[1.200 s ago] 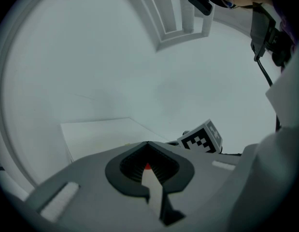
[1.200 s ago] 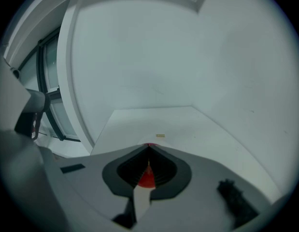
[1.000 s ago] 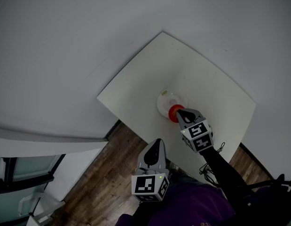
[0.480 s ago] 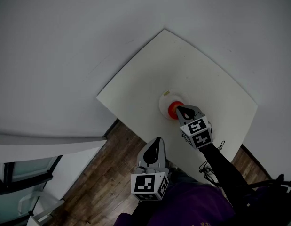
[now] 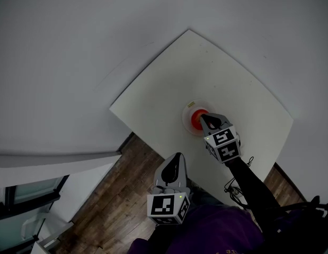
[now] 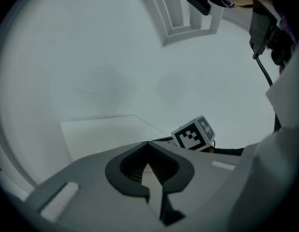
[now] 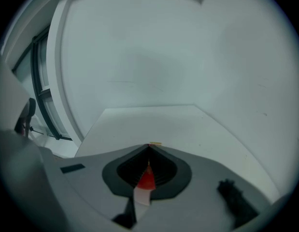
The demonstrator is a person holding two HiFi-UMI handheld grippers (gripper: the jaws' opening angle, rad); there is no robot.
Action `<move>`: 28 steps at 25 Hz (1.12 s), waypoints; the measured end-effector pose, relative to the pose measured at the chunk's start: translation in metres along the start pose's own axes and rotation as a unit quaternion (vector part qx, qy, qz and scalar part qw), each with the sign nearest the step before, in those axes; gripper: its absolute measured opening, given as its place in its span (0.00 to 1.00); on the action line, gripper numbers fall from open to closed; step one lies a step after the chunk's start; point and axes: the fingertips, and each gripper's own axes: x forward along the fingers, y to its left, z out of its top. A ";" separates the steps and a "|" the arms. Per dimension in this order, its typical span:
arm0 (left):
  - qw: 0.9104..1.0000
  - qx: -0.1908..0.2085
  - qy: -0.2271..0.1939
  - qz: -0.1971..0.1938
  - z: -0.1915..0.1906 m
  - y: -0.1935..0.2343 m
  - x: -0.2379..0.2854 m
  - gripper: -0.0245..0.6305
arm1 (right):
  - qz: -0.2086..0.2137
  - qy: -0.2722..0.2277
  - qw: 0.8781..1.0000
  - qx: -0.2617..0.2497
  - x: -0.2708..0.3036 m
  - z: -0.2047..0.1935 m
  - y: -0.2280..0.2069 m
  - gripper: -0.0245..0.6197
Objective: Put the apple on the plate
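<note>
right claw [image 5: 204, 119] clamped on apple [image 5: 197, 120] over plate [image 5: 187, 111] | left claw [image 5: 177, 158] together, beside table [image 5: 227, 78], above wood floor [image 5: 116, 194]

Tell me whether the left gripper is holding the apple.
No: the right gripper grips the red apple over the plate, while the left gripper is shut on nothing, well apart from it.

Sparse indoor room, plain fit-out, use not determinable.
One pale square table [image 5: 232, 78] set against bare white walls [image 5: 73, 36]; dark wood-plank floor [image 5: 116, 200]; dark-framed window [image 7: 40, 81] at one side; white ledge [image 5: 47, 160] beside it. No further furnishings legible.
</note>
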 end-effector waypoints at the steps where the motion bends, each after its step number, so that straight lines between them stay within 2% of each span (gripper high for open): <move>1: 1.000 0.001 0.000 -0.002 0.000 -0.001 -0.001 0.05 | -0.001 -0.001 1.000 0.001 -0.001 0.001 0.000 0.06; 17: 1.000 0.005 0.007 -0.006 -0.002 -0.001 0.012 0.05 | -0.004 -0.010 1.000 0.013 0.005 -0.001 -0.013 0.07; 28: 1.000 0.020 0.002 -0.017 0.002 -0.013 0.007 0.05 | -0.014 -0.045 0.999 0.020 -0.026 0.014 -0.017 0.07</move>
